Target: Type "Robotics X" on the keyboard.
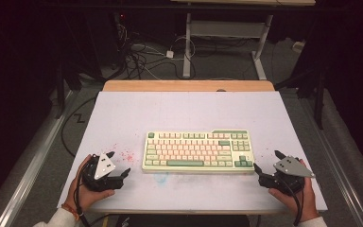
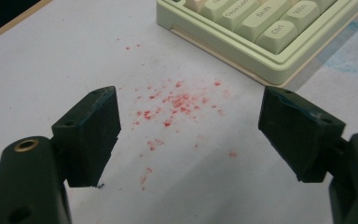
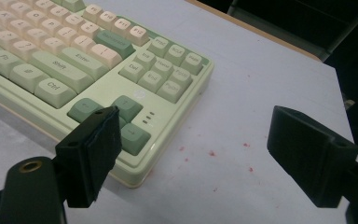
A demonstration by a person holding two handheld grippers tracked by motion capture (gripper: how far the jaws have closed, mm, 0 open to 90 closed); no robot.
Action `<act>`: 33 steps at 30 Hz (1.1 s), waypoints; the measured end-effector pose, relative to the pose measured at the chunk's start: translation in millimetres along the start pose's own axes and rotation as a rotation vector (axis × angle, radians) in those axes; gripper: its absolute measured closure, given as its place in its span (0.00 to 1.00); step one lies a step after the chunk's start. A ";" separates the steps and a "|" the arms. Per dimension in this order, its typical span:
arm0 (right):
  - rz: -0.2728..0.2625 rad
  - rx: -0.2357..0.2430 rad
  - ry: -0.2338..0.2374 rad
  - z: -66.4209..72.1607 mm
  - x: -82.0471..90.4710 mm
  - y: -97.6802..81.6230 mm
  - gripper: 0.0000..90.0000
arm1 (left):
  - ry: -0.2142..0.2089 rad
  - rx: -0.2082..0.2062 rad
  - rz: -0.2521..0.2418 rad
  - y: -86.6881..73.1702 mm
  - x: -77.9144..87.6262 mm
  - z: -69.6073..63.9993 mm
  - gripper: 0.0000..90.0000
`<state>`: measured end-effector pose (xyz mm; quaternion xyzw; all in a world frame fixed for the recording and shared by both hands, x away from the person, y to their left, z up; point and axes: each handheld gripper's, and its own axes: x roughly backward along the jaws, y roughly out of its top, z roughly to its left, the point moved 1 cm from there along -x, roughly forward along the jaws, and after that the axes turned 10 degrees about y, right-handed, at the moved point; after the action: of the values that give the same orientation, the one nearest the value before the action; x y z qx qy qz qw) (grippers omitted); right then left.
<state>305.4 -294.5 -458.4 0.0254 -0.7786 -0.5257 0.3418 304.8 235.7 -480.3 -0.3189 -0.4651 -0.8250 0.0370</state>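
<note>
One keyboard (image 1: 198, 151) lies between two hand-held grippers, left (image 1: 119, 164) and right (image 1: 267, 162), both seemingly gaping empty.

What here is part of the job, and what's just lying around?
In the job: keyboard, left gripper and right gripper, both open beside it.
Lying about: red specks on the table, cables on the floor behind.
</note>
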 end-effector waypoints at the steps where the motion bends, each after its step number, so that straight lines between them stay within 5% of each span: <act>1: -0.002 0.004 0.006 -0.7 0.3 -0.5 0.20 | -0.001 0.002 0.001 -0.2 0.0 0.0 0.22; 12: -0.034 0.013 0.074 2.7 5.9 2.2 0.28 | 0.002 -0.006 -0.005 -3.1 3.2 1.0 0.22; 18: -0.044 0.002 0.095 -0.5 8.4 10.1 0.50 | 0.000 -0.015 0.001 -2.2 2.3 -1.2 0.22; 22: -0.040 0.009 0.115 -1.5 6.9 23.2 0.73 | 0.002 -0.029 0.010 -1.3 1.1 -2.8 0.22; 27: -0.022 0.049 0.197 6.6 -1.7 42.0 0.94 | -0.001 -0.036 0.016 -1.4 0.5 -3.4 0.23; 33: 0.028 0.102 0.265 21.8 -18.9 57.2 1.00 | 0.000 -0.038 0.013 -1.9 1.0 -3.3 0.23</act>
<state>326.0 -243.9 -424.8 0.1013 -0.7526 -0.4726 0.4472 301.7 234.3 -482.3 -0.3226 -0.4473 -0.8334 0.0366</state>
